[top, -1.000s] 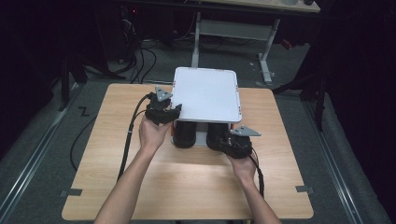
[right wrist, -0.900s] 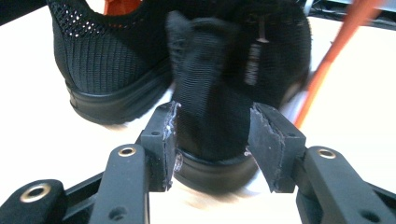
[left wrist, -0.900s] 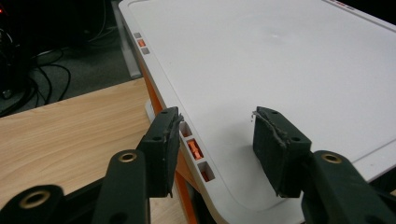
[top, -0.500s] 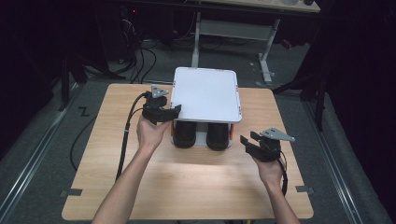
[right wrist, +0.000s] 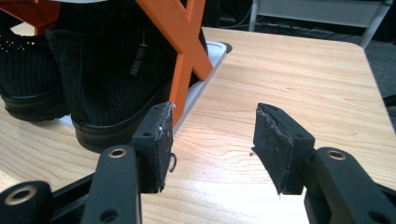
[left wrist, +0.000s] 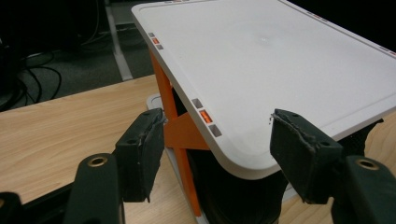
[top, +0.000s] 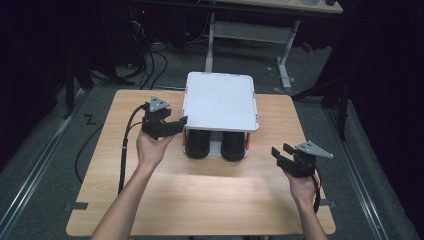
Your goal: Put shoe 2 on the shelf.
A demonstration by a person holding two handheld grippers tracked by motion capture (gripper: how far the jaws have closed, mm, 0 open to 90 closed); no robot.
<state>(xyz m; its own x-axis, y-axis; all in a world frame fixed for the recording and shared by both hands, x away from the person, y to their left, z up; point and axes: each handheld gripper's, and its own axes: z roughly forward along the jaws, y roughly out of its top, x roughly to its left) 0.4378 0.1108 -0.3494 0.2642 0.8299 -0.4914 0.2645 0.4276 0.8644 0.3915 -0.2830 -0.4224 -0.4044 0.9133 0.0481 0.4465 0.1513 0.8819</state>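
Hand-held gripper [top: 177, 125] on the left, jaws spread, is straddling the white rack's [top: 220, 100] nine-o'clock corner while the right hand-held gripper [top: 281, 154] is hovering released at four o'clock.

Dark room, grey floor [top: 45, 165], white desk frame [top: 250, 30]

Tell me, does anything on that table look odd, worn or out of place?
Mostly tidy: the white-topped rack sits square, two black shoes side by side under it. The one oddity is wear: the right gripper has frayed, ragged pads, with a loose thread hanging from one.
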